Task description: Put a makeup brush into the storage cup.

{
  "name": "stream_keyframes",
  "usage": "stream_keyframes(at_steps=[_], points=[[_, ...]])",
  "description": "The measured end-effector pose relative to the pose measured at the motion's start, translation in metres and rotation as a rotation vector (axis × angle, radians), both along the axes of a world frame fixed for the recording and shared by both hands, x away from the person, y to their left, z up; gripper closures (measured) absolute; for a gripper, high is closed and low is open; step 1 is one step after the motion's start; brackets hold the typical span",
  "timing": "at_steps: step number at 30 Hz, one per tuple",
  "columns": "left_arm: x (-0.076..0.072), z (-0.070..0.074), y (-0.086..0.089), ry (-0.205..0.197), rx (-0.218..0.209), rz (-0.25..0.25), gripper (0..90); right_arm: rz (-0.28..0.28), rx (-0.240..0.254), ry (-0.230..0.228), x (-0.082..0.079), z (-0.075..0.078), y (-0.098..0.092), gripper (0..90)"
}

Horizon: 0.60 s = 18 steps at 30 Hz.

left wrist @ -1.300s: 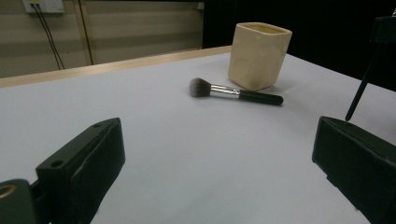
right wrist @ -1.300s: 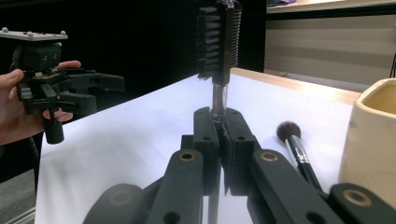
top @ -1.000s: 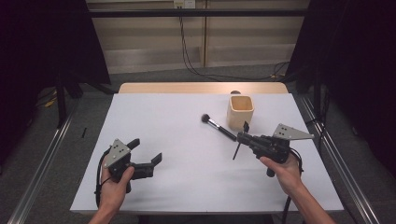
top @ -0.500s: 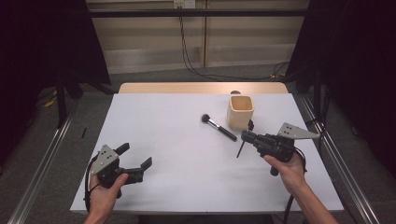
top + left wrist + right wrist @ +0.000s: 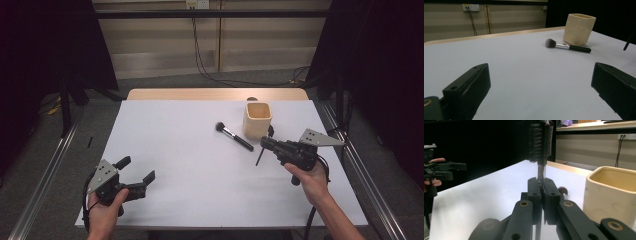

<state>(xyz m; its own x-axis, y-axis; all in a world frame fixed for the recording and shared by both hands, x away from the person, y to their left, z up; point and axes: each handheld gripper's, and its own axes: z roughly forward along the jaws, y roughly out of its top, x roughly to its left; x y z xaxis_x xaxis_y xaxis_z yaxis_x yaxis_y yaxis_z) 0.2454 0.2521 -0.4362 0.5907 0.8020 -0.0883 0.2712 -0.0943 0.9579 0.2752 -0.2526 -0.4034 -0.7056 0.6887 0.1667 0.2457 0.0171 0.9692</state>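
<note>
Right tool (image 5: pixel 265 144) hangs above the desk near its right edge, roughly midway between the near and far edges, with a hand (image 5: pixel 311 179) behind it. Jaws clenched on a slim black bristle brush with a thin clear-and-metal stem (image 5: pixel 540 150). In the right gripper view the pads pinch the stem, the dark ribbed bristle head standing above the jaw tips and the stem running on below them. In the high view the same brush shows as a thin dark stick (image 5: pixel 259 156) slanting down from the jaws toward the desk; whether its low end touches the surface cannot be told.

Left tool (image 5: pixel 134 173) sits at the near-left corner of the desk, held low by the left hand (image 5: pixel 102 215). Jaws released, spread wide, nothing between them. In the left gripper view the bare desk lies between the two black jaws.

White rectangular desk top (image 5: pixel 185 150), with a pale wood strip along the far edge.

Cream, squarish ceramic cup with rounded corners (image 5: pixel 258 119) stands upright toward the far-right part of the desk, open mouth up. It is close to the right tool, just beyond it.

Black-handled makeup brush with a silver ferrule and fluffy grey head (image 5: pixel 234 136) lies flat on the desk just left of the cup, head pointing to the far-left, handle end toward the right tool. It is apart from both tools.
</note>
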Motion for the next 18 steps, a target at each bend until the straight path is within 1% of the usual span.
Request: stream_keyframes(at_steps=[2,4,7,9,13,18], points=[[0.0,-0.001,0.002,0.002,-0.007,0.004,2.3,-0.007,0.004,-0.002,0.001,0.002,-0.001,86.3],[-0.001,-0.002,0.001,0.006,-0.004,0.003,2.3,-0.012,0.003,-0.008,0.003,0.005,-0.002,86.3],[-0.002,-0.001,0.001,-0.004,0.01,-0.003,2.3,-0.017,0.002,-0.014,0.006,0.008,-0.002,86.3],[-0.002,0.0,0.002,-0.009,-0.002,0.001,2.3,-0.02,-0.003,-0.019,0.008,0.01,-0.002,86.3],[-0.003,0.001,0.004,-0.012,-0.006,0.01,2.3,-0.03,0.001,-0.017,0.013,0.013,-0.004,86.3],[-0.003,0.001,0.004,-0.011,-0.006,0.011,2.3,-0.044,0.001,-0.026,0.02,0.019,-0.005,86.3]])
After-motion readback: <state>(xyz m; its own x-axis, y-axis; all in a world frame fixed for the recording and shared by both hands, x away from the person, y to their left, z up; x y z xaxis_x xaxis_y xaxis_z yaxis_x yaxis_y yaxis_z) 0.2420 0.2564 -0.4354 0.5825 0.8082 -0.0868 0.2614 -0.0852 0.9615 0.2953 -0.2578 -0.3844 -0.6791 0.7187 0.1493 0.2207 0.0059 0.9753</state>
